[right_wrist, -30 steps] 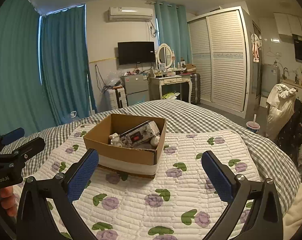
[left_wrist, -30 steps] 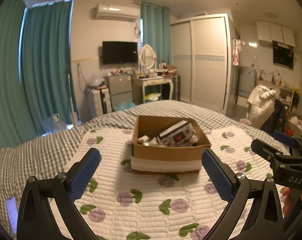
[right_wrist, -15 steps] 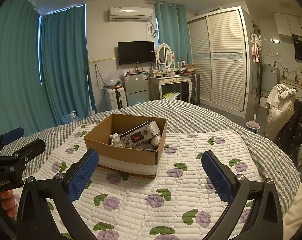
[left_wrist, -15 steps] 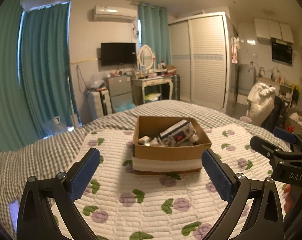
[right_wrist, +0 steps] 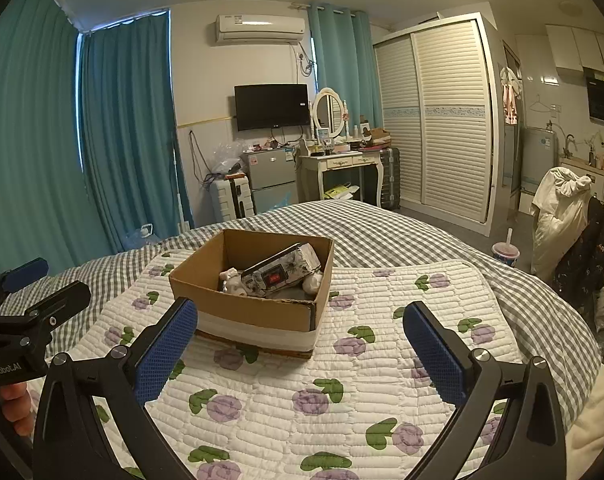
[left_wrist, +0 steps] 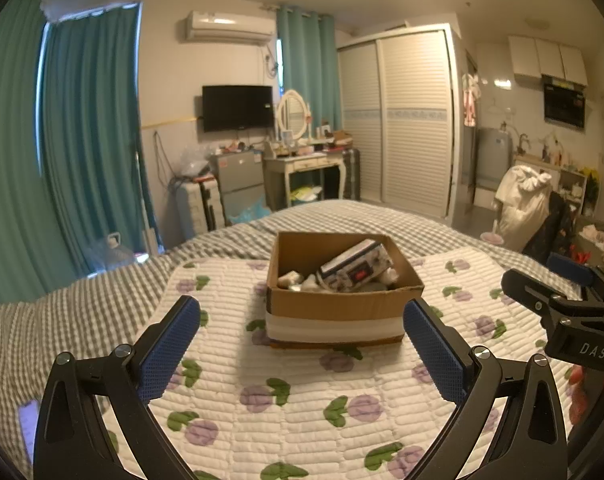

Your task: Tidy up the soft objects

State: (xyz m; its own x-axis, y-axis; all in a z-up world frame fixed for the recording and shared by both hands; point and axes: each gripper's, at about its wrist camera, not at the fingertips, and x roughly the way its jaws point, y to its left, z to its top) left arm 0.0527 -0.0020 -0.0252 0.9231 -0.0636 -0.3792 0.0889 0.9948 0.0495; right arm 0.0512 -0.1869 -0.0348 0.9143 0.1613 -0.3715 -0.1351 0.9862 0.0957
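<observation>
Left wrist view, scanning left to right: left gripper [left_wrist: 302,322] has its blue-padded jaws spread wide, nothing between them, hanging above the white quilted mat with purple flowers [left_wrist: 293,400]. Dead ahead on that mat sits the open brown cardboard box with a white band round its base [left_wrist: 342,304]. Inside it: a patterned soft pouch with a red label [left_wrist: 356,270] lying tilted across the top, small white soft items [left_wrist: 297,280] beside it at the left. Exactly what those white items are is too small to tell. Far right, the right gripper [left_wrist: 550,284] shows side-on, held by a hand [left_wrist: 598,380] at the frame edge.

Right wrist view: right gripper [right_wrist: 299,322] jaws also wide apart, empty, box off to its left. No soft thing shows loose on the mat or the grey checked bedspread [right_wrist: 382,228]; all the ones I can see lie in the box. That fits either a sorted end state or a box about to be emptied, can't settle which.

Risks, as I judge them:
- Box is light card on soft bedding; a jaw catching the rim would tip or slide it.
- Pouch rides high, resting on the others; a nudge could roll it over the wall.
- Both grippers converging on the box could clash.

View differences: right wrist shows the box's right wall, a torn near corner [right_wrist: 312,312] and a white item [right_wrist: 314,282] right of the pouch; left wrist shows the near wall square-on.
</observation>
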